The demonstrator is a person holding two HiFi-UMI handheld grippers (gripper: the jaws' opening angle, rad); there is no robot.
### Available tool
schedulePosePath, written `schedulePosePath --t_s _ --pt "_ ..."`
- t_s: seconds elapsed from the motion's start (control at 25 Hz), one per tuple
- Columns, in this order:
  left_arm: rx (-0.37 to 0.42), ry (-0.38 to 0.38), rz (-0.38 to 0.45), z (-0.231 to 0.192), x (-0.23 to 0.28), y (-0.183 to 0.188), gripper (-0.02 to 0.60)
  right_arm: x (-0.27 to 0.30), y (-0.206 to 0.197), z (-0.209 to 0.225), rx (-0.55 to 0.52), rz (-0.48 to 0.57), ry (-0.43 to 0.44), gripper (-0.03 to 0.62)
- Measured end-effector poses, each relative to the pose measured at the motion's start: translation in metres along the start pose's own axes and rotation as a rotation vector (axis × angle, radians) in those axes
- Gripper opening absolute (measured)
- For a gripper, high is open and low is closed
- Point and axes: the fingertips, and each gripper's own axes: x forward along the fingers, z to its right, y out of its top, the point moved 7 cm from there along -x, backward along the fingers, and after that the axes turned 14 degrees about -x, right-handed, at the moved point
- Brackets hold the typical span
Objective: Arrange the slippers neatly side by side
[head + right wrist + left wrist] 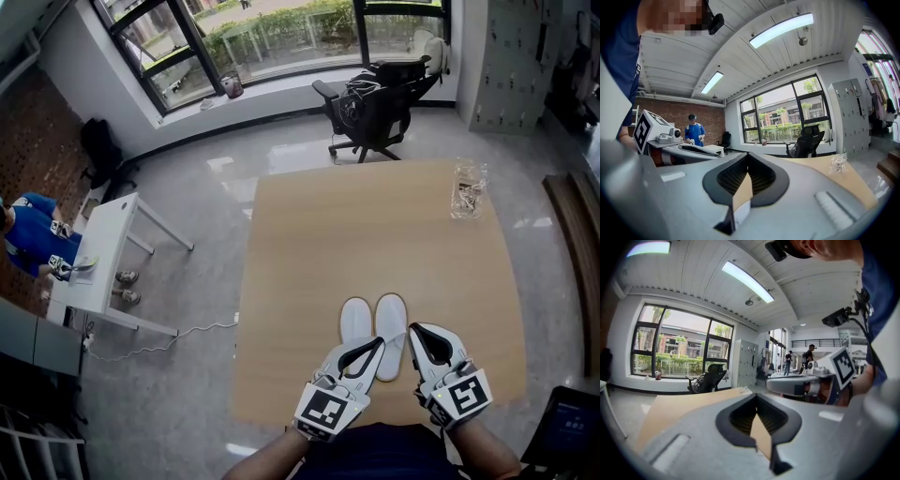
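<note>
White slippers (pixel 357 321) lie side by side on the table (pixel 375 225); the left gripper (pixel 379 342) and right gripper (pixel 413 330) hover close by, jaws pressed together, empty.

The head view looks steeply down from above onto the desk (pixel 375 234), with floor around it. Each gripper view sits low and close behind its own jaws, facing almost level across the desk toward the windows (pixel 679 345). All three views share the desk and the black office chair (pixel 375 108).
</note>
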Motion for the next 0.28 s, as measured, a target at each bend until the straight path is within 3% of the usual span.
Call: schedulePosePath --t_s 0.28 --pt "0.000 0.008 0.011 -0.0013 0.0040 0.0018 0.003 0.0044 0.0000 0.0017 0.000 -0.003 0.016 0.012"
